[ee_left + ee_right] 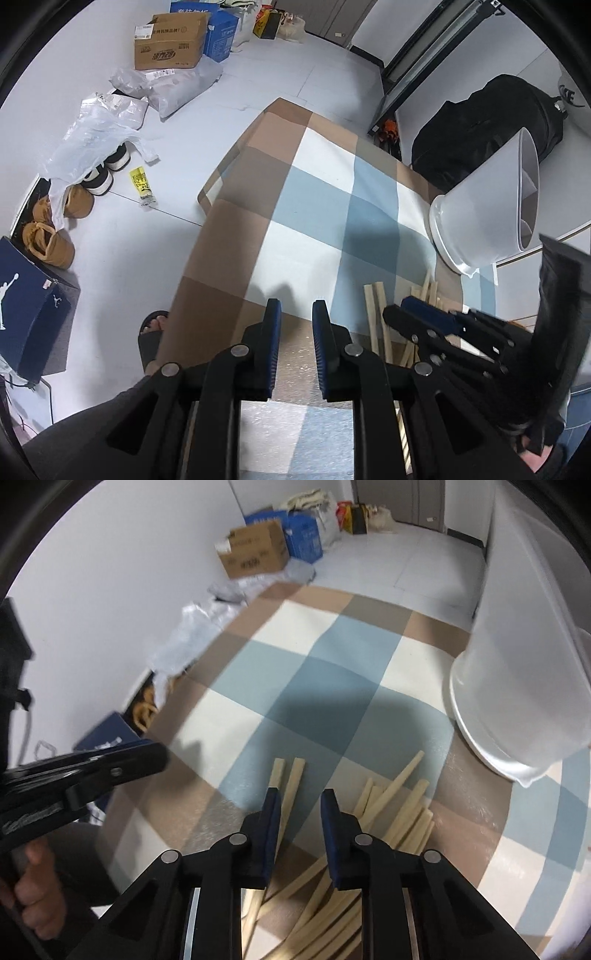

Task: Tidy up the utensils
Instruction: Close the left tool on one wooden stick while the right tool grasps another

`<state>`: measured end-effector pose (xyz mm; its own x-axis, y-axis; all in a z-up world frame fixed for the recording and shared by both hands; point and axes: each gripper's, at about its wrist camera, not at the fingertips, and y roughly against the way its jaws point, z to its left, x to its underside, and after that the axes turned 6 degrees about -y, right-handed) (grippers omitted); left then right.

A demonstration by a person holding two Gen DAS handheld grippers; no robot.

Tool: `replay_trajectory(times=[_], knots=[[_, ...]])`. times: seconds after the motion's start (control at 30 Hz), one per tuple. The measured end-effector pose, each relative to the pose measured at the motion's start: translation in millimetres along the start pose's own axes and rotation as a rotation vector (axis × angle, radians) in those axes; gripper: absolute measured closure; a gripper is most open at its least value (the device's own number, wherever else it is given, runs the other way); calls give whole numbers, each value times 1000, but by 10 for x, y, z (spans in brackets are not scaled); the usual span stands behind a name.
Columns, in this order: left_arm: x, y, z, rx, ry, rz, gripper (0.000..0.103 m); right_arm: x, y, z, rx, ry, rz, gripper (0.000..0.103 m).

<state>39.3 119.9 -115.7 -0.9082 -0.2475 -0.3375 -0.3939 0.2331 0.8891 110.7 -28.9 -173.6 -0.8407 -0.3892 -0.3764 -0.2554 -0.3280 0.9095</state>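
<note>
The right gripper (297, 797) hung over the chopsticks (388, 812), jaws parted and empty; the left gripper (296, 310) likewise. The pick seemed pending: lower, close on one stick, carry to the holder (517, 701) beyond-right.

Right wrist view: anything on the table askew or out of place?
Yes. The chopsticks lie loose in a crisscrossed pile on the checked cloth, not in the white holder beside them. Both grippers, left and right, are open and empty.

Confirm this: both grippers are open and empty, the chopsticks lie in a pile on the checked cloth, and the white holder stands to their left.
Wrong side. In the right wrist view the white holder stands right of the chopsticks. The rest holds.
</note>
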Motion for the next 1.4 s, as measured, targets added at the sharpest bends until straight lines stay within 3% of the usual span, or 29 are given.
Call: replay_trajectory(times=[0.3, 0.37, 0.43, 0.53, 0.7, 0.93, 1.27, 1.4], knots=[[-34, 64, 158, 8, 25, -5, 91, -129, -126, 224, 115, 57, 35, 84], [-34, 74, 180, 10, 31, -7, 91, -139, -128, 216, 117, 37, 39, 86], [-37, 78, 206, 10, 37, -6, 91, -183, -154, 188, 116, 11, 40, 95], [-35, 78, 209, 9, 32, -5, 91, -196, -115, 63, 76, -53, 35, 97], [-32, 47, 131, 26, 13, -1, 91, -182, 181, -46, 4, -117, -58, 97], [-25, -94, -183, 67, -62, 26, 91, -151, 835, -67, -65, -130, -257, 97], [-41, -351, -399, -11, -72, 80, 91, 81, 1448, -356, -92, -182, -419, 97], [-52, -368, -520, -92, -99, 52, 91, 192, 1582, -458, -100, -196, -454, 97]])
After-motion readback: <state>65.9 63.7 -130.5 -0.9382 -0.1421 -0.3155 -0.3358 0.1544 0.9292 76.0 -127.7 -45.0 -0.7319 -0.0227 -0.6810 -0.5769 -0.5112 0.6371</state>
